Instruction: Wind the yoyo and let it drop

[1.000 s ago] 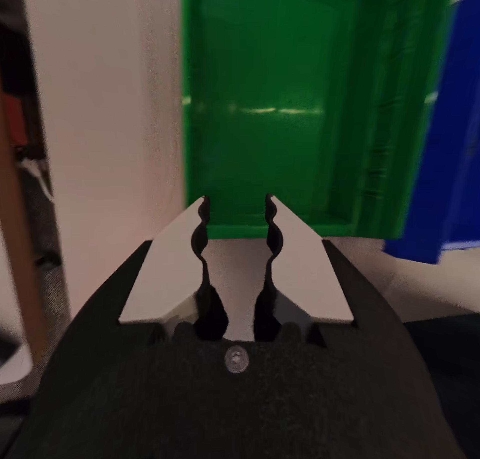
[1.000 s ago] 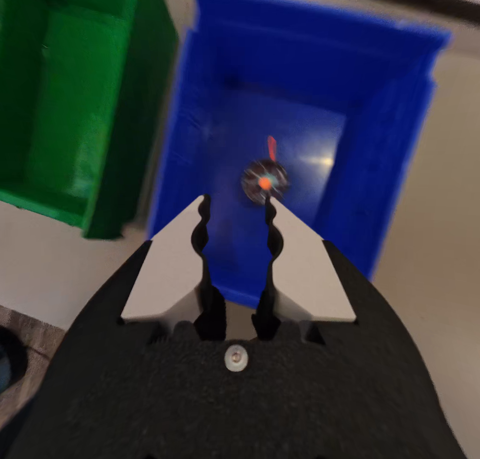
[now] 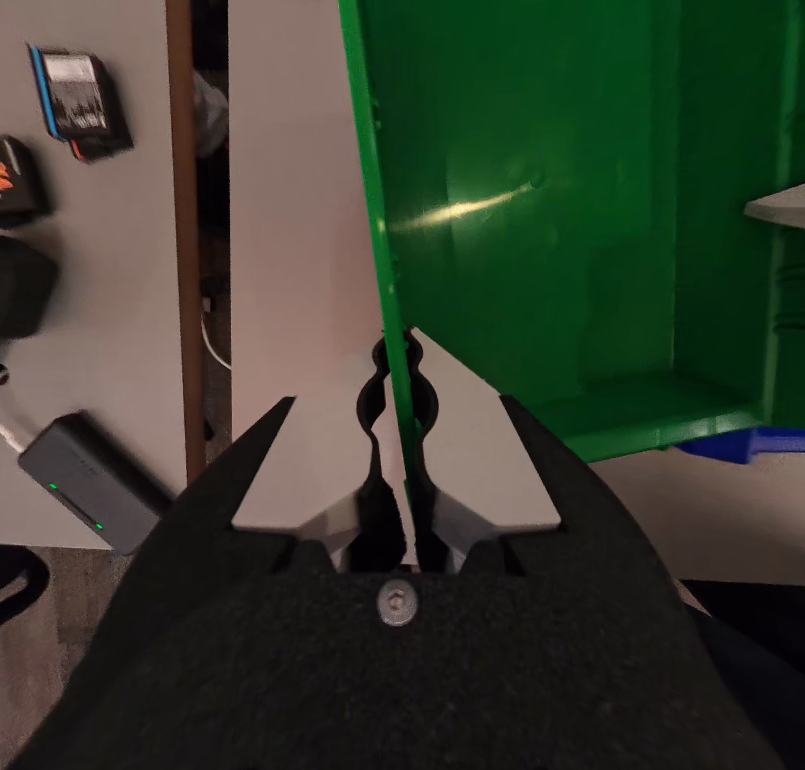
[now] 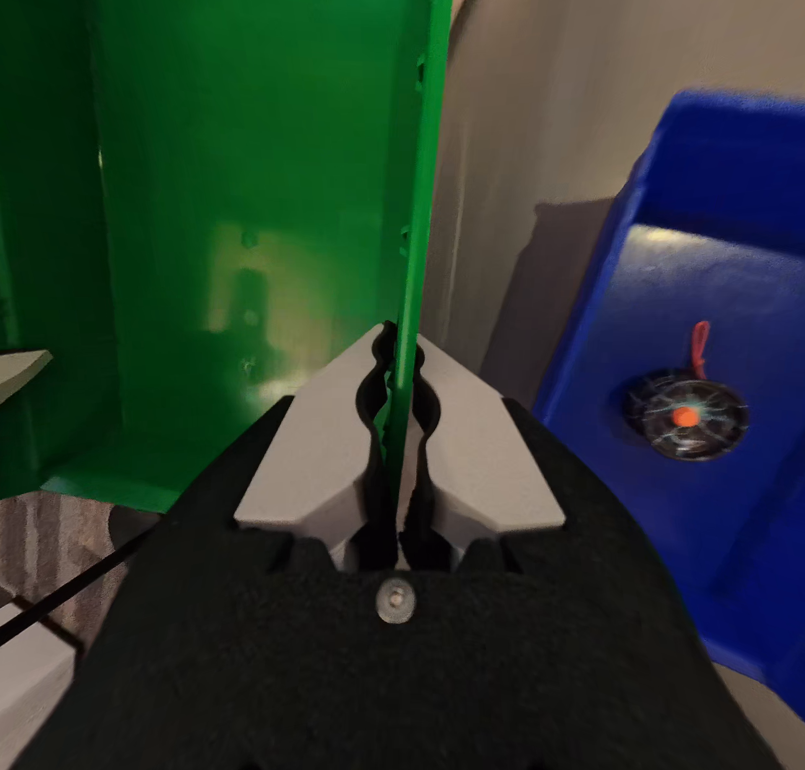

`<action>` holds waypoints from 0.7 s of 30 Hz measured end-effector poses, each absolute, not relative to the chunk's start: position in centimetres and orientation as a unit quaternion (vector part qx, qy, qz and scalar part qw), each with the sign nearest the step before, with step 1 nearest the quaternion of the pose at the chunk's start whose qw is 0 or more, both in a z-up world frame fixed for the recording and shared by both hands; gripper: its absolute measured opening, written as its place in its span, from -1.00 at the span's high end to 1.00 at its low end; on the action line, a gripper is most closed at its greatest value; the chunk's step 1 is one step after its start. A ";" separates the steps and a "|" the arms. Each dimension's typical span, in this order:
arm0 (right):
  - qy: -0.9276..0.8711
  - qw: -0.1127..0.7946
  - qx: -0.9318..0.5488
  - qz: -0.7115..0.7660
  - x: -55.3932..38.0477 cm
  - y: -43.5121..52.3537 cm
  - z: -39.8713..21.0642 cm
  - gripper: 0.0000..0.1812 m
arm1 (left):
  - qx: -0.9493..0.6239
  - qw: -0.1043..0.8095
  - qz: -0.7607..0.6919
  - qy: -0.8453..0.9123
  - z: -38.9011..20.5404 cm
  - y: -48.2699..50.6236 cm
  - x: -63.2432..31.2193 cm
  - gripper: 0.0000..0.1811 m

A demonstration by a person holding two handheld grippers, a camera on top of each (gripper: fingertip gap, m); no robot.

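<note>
A black yoyo (image 4: 686, 418) with an orange centre and a red string loop lies flat inside the blue bin (image 4: 653, 278), to the right in the right wrist view. My left gripper (image 3: 398, 339) is shut on the left wall of the green bin (image 3: 544, 226). My right gripper (image 4: 400, 335) is shut on the right wall of the same green bin (image 4: 218, 182). The green bin is empty inside. The tip of the other gripper's finger shows at each view's edge, inside the bin. The yoyo is not in the left wrist view.
A corner of the blue bin (image 3: 740, 448) shows under the green bin. Left of it lie a grey power bank (image 3: 87, 479) with green lights and dark boxes (image 3: 78, 100) on a pale table, split by a brown-edged gap (image 3: 191, 226). Across from one pair of fingers to the other is roughly 20 cm. Between my right fingertips and the black yoyo (image 4: 686, 418) there is roughly 20 cm.
Both grippers were open and apart from the bins. Now each has closed on a side wall of the green bin. The right gripper has moved left, away from the yoyo.
</note>
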State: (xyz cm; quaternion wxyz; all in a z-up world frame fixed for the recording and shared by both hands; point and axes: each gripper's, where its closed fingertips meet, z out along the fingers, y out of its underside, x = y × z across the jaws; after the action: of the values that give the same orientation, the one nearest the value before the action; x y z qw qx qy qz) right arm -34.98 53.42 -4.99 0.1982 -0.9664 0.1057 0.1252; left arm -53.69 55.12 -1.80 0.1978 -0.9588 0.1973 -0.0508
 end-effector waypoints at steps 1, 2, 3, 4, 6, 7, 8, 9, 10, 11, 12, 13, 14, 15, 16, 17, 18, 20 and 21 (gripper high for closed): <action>0.101 0.212 -0.964 0.126 -34.1 53.5 -3.4 0.96 | -0.956 0.209 -0.051 0.202 -0.5 55.1 -52.8 0.99; 0.102 0.223 -0.960 0.132 -32.8 53.4 -1.9 0.95 | -0.952 0.218 -0.058 0.204 0.7 55.2 -51.4 0.99; 0.107 0.233 -0.956 0.139 -31.1 53.2 -0.6 0.94 | -0.949 0.226 -0.068 0.211 1.7 55.1 -49.6 0.99; 0.116 0.240 -0.953 0.142 -28.9 52.7 0.6 0.94 | -0.943 0.233 -0.077 0.223 2.7 55.0 -47.4 0.99; 0.136 0.247 -0.950 0.138 -23.3 51.0 2.4 0.93 | -0.932 0.241 -0.089 0.257 4.0 54.2 -41.6 0.99; 0.150 0.250 -0.947 0.133 -20.0 49.7 2.9 0.93 | -0.925 0.245 -0.097 0.274 4.6 53.5 -38.2 0.99; 0.166 0.249 -0.945 0.129 -16.5 48.1 3.2 0.94 | -0.918 0.248 -0.105 0.291 4.9 52.6 -34.5 0.99; 0.185 0.249 -0.942 0.126 -12.9 46.3 3.2 0.94 | -0.911 0.249 -0.112 0.308 5.0 51.3 -30.7 0.98; 0.202 0.246 -0.940 0.121 -9.2 44.1 3.0 0.94 | -0.905 0.247 -0.117 0.325 4.9 49.9 -26.8 0.98; 0.215 0.238 -0.941 0.112 -5.6 41.7 2.6 0.94 | -0.899 0.244 -0.121 0.343 4.7 48.2 -22.9 0.98; 0.229 0.230 -0.941 0.101 -1.9 39.1 2.0 0.95 | -0.892 0.242 -0.122 0.362 4.4 46.3 -19.0 0.98; 0.245 0.222 -0.939 0.094 1.7 36.5 1.3 0.95 | -0.885 0.241 -0.123 0.380 3.8 44.3 -15.1 0.98; 0.260 0.214 -0.937 0.088 5.2 33.9 0.5 0.95 | -0.878 0.239 -0.123 0.397 3.1 42.3 -11.3 0.98; 0.274 0.205 -0.936 0.084 8.6 31.3 -0.4 0.95 | -0.872 0.235 -0.122 0.411 2.2 40.3 -7.7 0.98; 0.285 0.192 -0.935 0.082 11.7 28.8 -1.6 0.95 | -0.867 0.230 -0.121 0.424 1.1 38.4 -4.3 0.98; 0.296 0.177 -0.935 0.085 14.6 26.5 -2.9 0.95 | -0.862 0.228 -0.120 0.437 -0.2 36.6 -1.1 0.98; 0.308 0.165 -0.933 0.090 17.3 24.4 -4.3 0.95 | -0.855 0.230 -0.121 0.449 -1.7 35.1 1.9 0.98; 0.326 0.134 -0.931 0.099 22.2 20.9 -7.1 0.95 | -0.847 0.227 -0.124 0.465 -4.8 32.2 7.1 0.98; 0.329 0.125 -0.931 0.102 24.2 19.6 -8.5 0.95 | -0.847 0.220 -0.120 0.469 -6.4 30.9 9.2 0.98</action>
State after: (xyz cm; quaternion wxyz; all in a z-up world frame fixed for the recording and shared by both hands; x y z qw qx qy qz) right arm 24.23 19.62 -8.45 0.1245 -0.9306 0.3287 0.1020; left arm 9.16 30.93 -6.37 0.2202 -0.8469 0.4691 -0.1196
